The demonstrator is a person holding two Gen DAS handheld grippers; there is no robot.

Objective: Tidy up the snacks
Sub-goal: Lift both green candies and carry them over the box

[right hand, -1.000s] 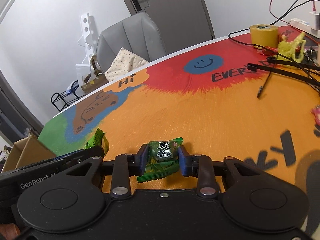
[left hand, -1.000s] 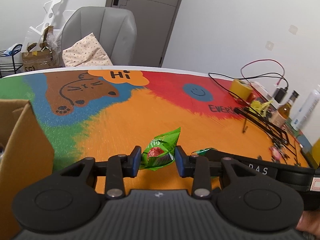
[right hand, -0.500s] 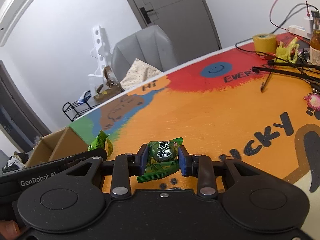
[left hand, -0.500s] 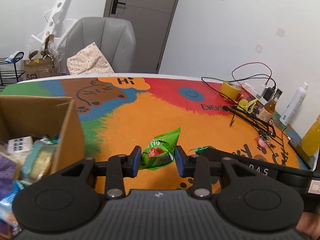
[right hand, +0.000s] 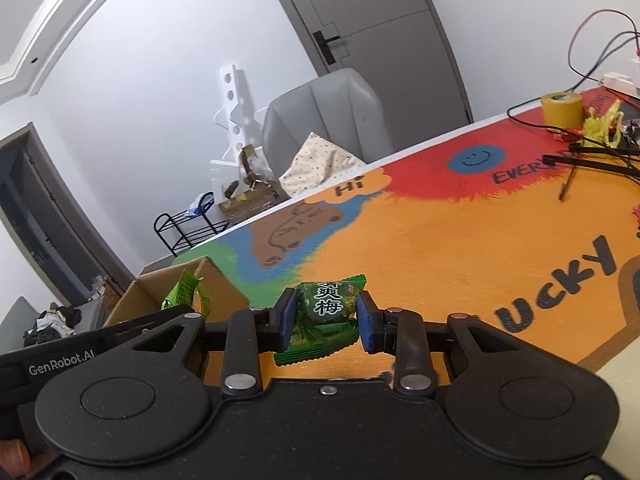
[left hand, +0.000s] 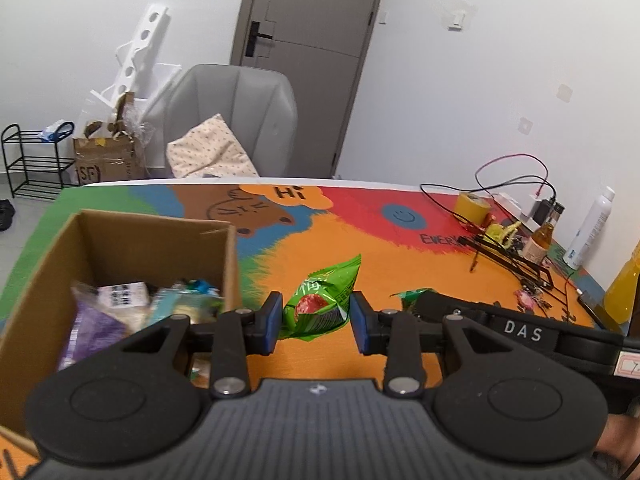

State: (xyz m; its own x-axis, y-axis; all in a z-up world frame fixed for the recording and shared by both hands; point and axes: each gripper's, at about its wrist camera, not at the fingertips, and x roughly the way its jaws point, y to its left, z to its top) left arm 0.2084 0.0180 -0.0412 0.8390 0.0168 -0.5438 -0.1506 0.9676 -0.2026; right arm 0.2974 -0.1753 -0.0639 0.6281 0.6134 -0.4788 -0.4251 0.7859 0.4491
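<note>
Left gripper (left hand: 316,322) clamps a green packet (left hand: 322,304) beside the box (left hand: 154,236). Right gripper (right hand: 325,326) clamps 1 plum candy (right hand: 328,312) above the table (right hand: 460,240).

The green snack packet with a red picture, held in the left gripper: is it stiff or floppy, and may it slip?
The green snack packet looks floppy: its crinkled top corner sticks up loosely above the left gripper. It is probably light, since the pads hold it clear of the table. Its glossy film may be slippery, so a slack grip might let it slide.
</note>
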